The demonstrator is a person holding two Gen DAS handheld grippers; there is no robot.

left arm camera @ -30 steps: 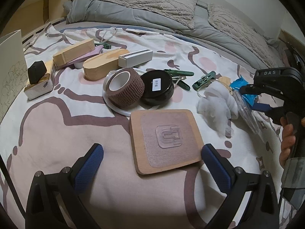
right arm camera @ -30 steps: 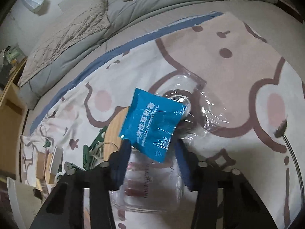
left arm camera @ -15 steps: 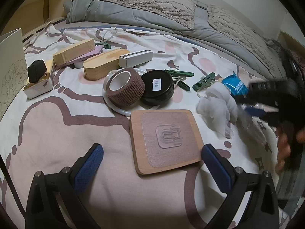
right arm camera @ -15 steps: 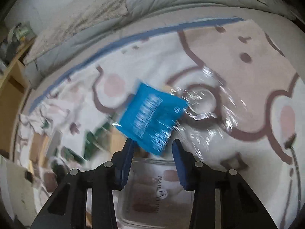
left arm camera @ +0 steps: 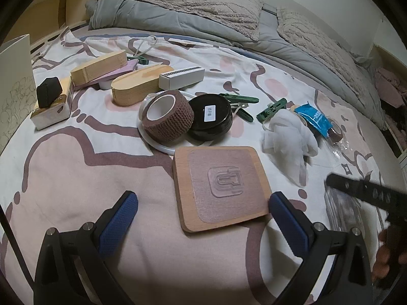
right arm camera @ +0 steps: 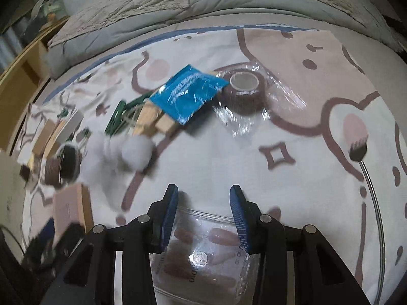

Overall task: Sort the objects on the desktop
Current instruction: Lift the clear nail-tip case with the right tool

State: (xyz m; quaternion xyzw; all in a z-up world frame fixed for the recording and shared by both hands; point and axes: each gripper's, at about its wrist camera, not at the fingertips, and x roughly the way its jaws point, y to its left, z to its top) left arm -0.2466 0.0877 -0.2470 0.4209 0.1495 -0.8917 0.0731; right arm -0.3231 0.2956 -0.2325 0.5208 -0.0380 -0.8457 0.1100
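- Meanwhile, my right gripper [right arm camera: 203, 216] hangs with jaws parted and empty; the blue packet [right arm camera: 188, 94] lies at twelve o'clock, propped on wooden blocks [right arm camera: 155, 122].
- Left gripper [left arm camera: 203, 218]: jaws wide, empty, over the wooden coaster [left arm camera: 218, 185].
- Risk, I judge: the packet slides off, or crinkly plastic wrap [right arm camera: 254, 111] snags my jaws.

cluttered bedsheet [left arm camera: 63, 178], wooden coaster [left arm camera: 220, 186]

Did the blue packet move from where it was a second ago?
Yes. The blue packet was pinched in the right gripper before; now it lies on the bedspread against the wrapped brown tape roll, and the open gripper is well back from it.
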